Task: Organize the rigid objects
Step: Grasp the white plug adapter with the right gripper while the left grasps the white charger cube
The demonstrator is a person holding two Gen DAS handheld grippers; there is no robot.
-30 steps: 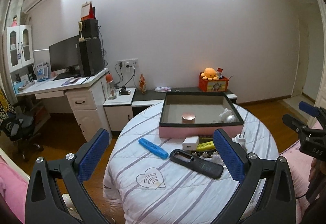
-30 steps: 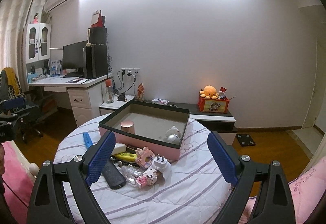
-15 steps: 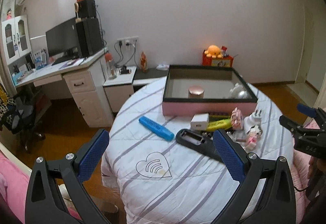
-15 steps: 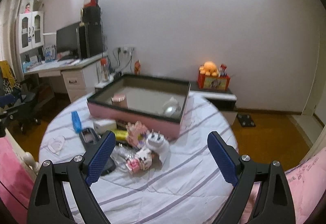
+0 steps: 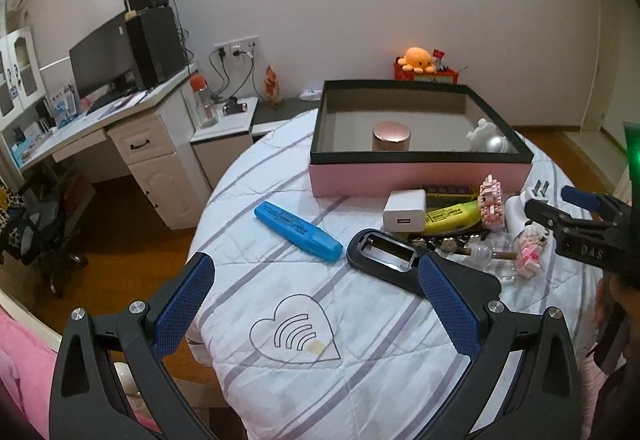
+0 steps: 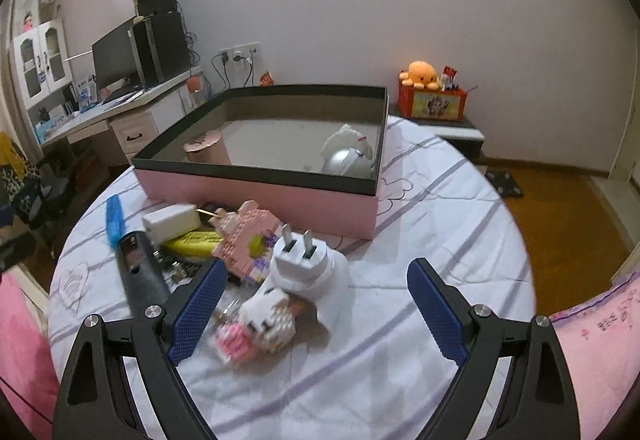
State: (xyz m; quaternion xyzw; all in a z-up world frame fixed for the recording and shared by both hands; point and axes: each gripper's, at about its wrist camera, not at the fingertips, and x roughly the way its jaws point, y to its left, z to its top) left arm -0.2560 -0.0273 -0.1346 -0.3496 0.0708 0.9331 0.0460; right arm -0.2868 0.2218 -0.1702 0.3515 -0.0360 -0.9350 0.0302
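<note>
The left wrist view is taken from above the near left edge of the round table (image 5: pixel 360 360), angled downward along the fingers of the left gripper (image 5: pixel 316 304), whose blue pads frame the lower part of the picture. The right wrist view is taken from the near right side of the same table, also tilted downward, past the right gripper (image 6: pixel 312 312), and is set closer to the clutter. Shared by both views are the pink box (image 5: pixel 420 176) (image 6: pixel 260 196), the blue highlighter (image 5: pixel 298 226) (image 6: pixel 114 220), the white charger (image 5: pixel 404 210) (image 6: pixel 172 220), the desk (image 5: pixel 100 120) (image 6: pixel 100 112) and the back wall. The right gripper is seen at the right edge of the left view.
</note>
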